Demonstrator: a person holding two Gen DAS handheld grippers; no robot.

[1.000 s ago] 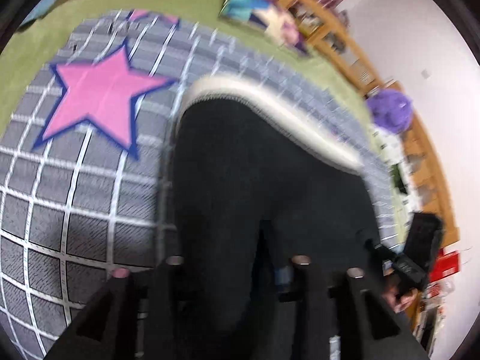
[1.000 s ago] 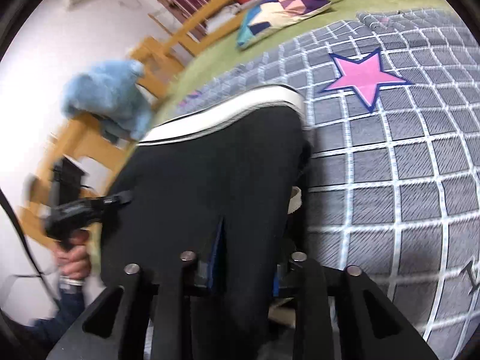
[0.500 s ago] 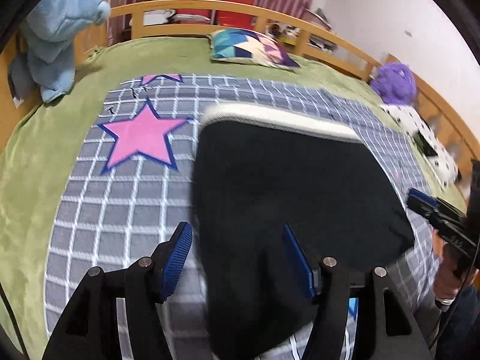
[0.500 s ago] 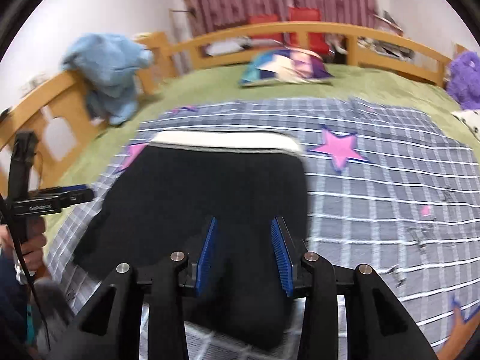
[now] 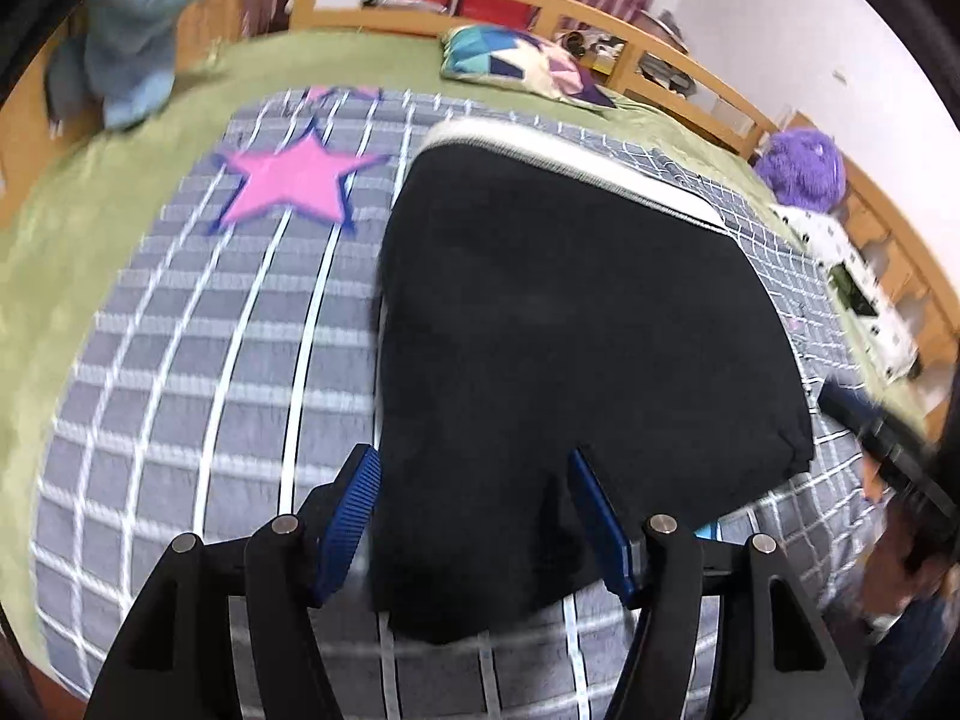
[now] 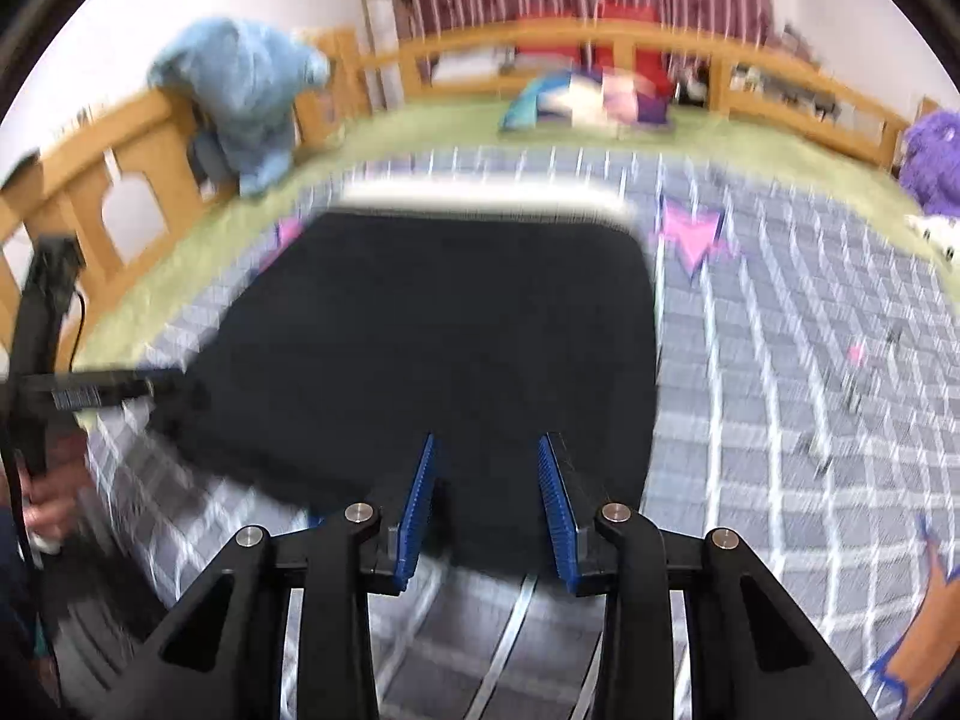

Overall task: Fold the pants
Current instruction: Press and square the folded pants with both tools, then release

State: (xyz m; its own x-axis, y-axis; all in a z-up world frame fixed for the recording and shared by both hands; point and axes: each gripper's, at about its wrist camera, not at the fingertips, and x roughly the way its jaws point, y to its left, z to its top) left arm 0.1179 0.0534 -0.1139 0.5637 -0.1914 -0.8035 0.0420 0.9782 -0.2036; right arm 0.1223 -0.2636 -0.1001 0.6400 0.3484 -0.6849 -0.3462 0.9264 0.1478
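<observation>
Right view motion-blurred, pillow [image 6: 585,99] smeared, pants [image 6: 444,336] outline soft

In the left wrist view, bare quilt [image 5: 180,372] fills the left half of the frame, open to a gripper. The pants [image 5: 570,330] cover the centre. A pillow [image 5: 516,60] sits at upper centre, a purple toy [image 5: 801,165] at upper right, and the bed rail [image 5: 600,12] closes the top. In the right wrist view, open quilt [image 6: 810,390] lies right of centre.

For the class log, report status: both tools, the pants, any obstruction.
Left tool open, holding nothing. Right tool open, holding nothing. Black pants lying folded on the checked blanket. Nothing in the way.
</observation>
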